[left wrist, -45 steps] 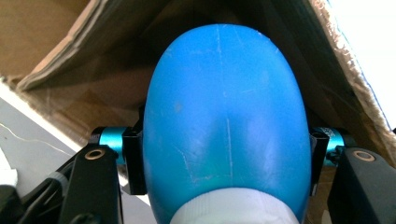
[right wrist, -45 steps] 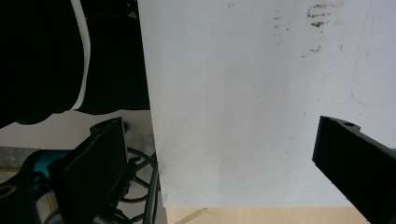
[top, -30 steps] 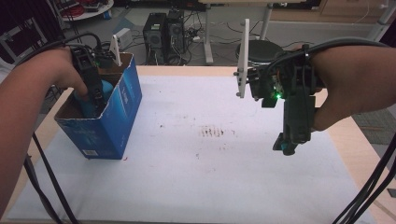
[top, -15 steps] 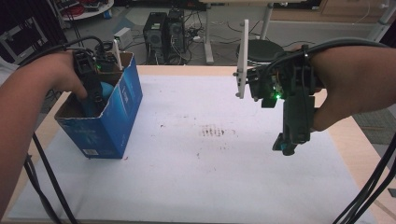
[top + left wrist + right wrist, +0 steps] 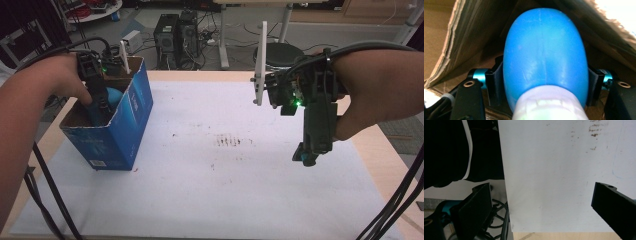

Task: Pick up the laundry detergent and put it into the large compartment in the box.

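1. I am holding the left gripper down inside the blue cardboard box, with the box walls sitting close around it on every side and leaving me little room.
2. In the left gripper view the torn brown flaps of the box are leaning in above and to both sides of the jaws.
3. The left jaws have just been opening, and the blue bottle is sitting between them; its sides are lying right against both pads, and I cannot tell whether they are still pressing on it.
4. The bottle is lying inside the box, directly ahead of the left gripper, with its white neck toward the camera and its rounded blue body pointing away.
5. Its surface is looking smooth and glossy, with a faint seam running down the middle.
6. I am keeping the right gripper well apart from the box, hanging above the white sheet with open room all around it.
7. Its jaws are standing spread wide with nothing between them, and the near edge of the sheet is lying just below them in the right gripper view.
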{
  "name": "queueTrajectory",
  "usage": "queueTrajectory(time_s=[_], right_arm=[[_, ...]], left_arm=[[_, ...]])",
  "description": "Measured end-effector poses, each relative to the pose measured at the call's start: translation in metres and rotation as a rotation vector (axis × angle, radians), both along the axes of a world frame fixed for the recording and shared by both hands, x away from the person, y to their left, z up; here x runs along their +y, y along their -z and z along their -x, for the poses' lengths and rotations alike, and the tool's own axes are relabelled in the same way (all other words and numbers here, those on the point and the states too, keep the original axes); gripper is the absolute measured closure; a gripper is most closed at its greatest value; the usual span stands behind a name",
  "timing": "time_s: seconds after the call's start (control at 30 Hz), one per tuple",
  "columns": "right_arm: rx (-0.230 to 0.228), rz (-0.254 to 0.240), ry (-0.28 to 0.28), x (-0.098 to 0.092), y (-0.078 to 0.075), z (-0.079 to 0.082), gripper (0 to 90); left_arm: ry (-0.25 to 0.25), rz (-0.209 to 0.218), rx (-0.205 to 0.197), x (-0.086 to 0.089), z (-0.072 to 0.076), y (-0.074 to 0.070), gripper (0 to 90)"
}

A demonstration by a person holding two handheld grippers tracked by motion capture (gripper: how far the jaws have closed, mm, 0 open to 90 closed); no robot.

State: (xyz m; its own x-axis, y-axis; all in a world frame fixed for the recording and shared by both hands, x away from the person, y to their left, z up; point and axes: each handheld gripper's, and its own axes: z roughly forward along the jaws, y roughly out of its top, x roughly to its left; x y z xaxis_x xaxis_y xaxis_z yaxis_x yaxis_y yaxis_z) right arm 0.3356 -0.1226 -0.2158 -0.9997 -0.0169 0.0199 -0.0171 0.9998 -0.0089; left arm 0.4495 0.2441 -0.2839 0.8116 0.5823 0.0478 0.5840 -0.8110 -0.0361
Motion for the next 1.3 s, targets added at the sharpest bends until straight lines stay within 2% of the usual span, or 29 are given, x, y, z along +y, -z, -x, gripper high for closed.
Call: queueTrajectory(time_s=[0.43,0.57,0.63,0.8,0.97,1.0,1.3], right_arm=[[-0.003,-0.002,0.003,-0.001,-0.001,0.003,2.3],[-0.002,0.001,0.013,-0.002,-0.002,0.004,2.3],[-0.002,0.0,0.012,-0.002,-0.002,0.004,2.3],[0.0,0.002,0.007,-0.001,-0.001,0.004,2.3],[-0.002,-0.004,-0.003,0.0,-0.002,0.004,2.3],[0.0,-0.003,-0.002,0.0,-0.002,0.003,2.3],[0.002,-0.007,-0.014,0.0,-0.001,0.002,2.3]], left_arm=[[0.027,0.013,-0.013,-0.001,0.005,-0.013,27.6],[0.028,0.012,-0.017,-0.003,0.008,-0.023,24.9],[0.029,-0.004,-0.018,-0.004,0.01,-0.028,23.9],[0.022,0.0,-0.033,-0.003,0.012,-0.041,21.5],[-0.002,-0.001,-0.05,-0.002,0.014,-0.051,19.1],[-0.004,-0.004,-0.062,-0.002,0.014,-0.056,19.1],[0.007,0.008,-0.077,-0.013,0.018,-0.078,16.9]])
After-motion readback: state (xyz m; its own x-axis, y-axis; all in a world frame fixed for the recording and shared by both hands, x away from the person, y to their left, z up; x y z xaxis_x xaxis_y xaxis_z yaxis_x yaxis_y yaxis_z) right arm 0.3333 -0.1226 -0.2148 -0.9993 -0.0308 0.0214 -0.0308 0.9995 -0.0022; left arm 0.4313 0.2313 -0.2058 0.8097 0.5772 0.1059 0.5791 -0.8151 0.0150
